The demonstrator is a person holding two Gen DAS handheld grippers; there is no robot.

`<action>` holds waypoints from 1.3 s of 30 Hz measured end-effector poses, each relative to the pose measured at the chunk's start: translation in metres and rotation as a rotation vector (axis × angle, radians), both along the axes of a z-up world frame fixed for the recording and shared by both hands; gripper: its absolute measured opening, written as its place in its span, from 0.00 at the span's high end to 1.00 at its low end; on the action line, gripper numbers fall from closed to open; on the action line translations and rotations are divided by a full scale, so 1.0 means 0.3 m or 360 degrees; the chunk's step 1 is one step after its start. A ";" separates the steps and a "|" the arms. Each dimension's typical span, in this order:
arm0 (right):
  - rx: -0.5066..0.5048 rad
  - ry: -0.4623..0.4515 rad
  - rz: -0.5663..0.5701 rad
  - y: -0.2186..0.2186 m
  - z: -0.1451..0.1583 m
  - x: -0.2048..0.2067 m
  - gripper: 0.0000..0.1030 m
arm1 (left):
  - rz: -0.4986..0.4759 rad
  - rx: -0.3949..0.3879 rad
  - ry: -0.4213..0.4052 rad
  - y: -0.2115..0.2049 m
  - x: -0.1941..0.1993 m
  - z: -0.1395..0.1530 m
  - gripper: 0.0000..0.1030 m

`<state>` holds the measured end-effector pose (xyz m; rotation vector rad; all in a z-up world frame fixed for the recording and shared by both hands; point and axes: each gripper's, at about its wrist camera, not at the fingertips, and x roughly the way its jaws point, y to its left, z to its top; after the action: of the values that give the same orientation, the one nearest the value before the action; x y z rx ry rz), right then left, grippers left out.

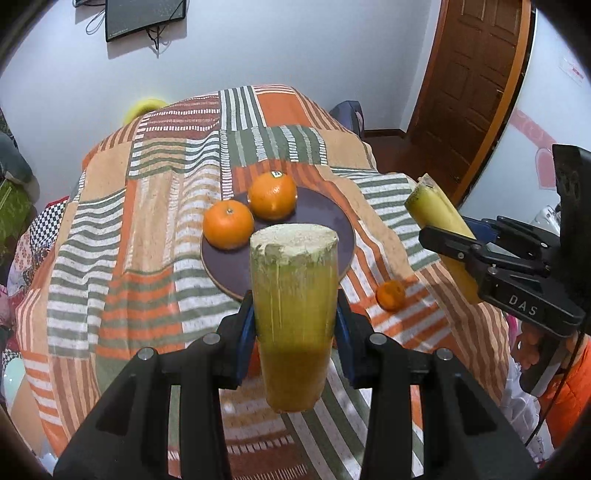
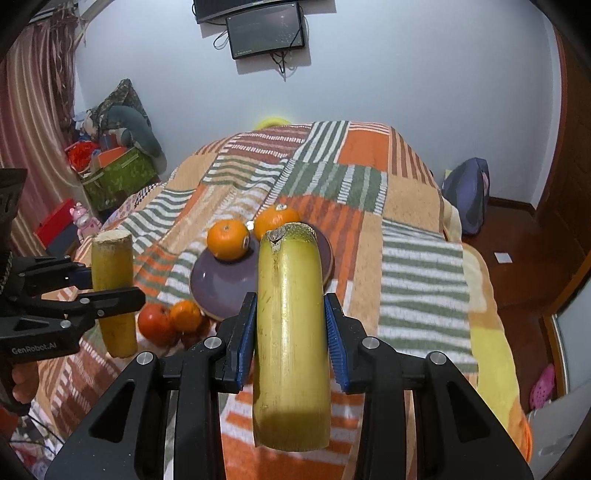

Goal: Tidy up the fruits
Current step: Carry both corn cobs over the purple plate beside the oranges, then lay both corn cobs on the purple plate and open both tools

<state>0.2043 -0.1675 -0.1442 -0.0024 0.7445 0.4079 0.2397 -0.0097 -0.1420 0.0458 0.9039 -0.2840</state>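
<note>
1. Left hand-held gripper (image 1: pixel 295 325): blue pads (image 1: pixel 245 343) clamped on both sides of a yellow-green sugarcane piece (image 1: pixel 294 314), held upright w/ its pale cut end up, above the near part of the desk (image 1: pixel 110 258).
2. Right hand-held gripper (image 2: pixel 290 332): pads (image 2: pixel 334 341) pressed tight on a second sugarcane piece (image 2: pixel 290 332), also upright, cut end up. Left view shows this gripper at far right, cane tilted a bit.
3. Both canes block the near-centre of their own views; each hides part of the plate behind it.
4. Desk is covered w/ a striped patchwork cloth (image 2: pixel 406 258), orange/green/white.
5. Near-left of the plate in right view: a red-orange fruit (image 2: pixel 155 323) touching a small orange (image 2: pixel 185 315), both on the cloth just beside the plate rim.
6. Mid desk: dark purple plate (image 1: pixel 325 221) w/ two oranges on it – one (image 1: pixel 228 224) at left, one (image 1: pixel 272 195) behind and right w/ a sticker on top; they sit just beside each other.
7. Far: white wall w/ a dark monitor (image 2: pixel 266 29), cables hanging under it.
8. Far left in right view: green box (image 2: pixel 118 177) and soft clutter by a curtain (image 2: pixel 33 147). Right: brown wooden door (image 1: pixel 469 92), blue bag (image 2: pixel 467 195) on the floor.
</note>
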 end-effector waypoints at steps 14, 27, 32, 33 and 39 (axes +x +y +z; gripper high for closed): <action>-0.0080 0.0032 0.0076 0.087 -0.048 0.158 0.69 | 0.0050 -0.0008 0.0050 0.017 0.233 -0.059 0.62; -0.0201 0.0141 0.0211 0.188 -0.146 0.261 0.69 | 0.0067 -0.0073 0.0193 0.023 0.410 -0.184 0.62; -0.0242 0.0172 0.0251 0.212 -0.177 0.282 0.69 | 0.0065 -0.0083 0.0229 0.024 0.447 -0.213 0.62; -0.0250 0.0181 0.0264 0.218 -0.182 0.283 0.69 | 0.0066 -0.0082 0.0231 0.024 0.453 -0.218 0.62; -0.0305 0.0212 0.0326 0.252 -0.208 0.292 0.69 | 0.0077 -0.0102 0.0258 0.028 0.476 -0.239 0.62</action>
<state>0.2919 -0.0918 -0.2065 -0.2348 0.9164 0.5342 0.3826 -0.0013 -0.2137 -0.0589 1.0547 -0.2740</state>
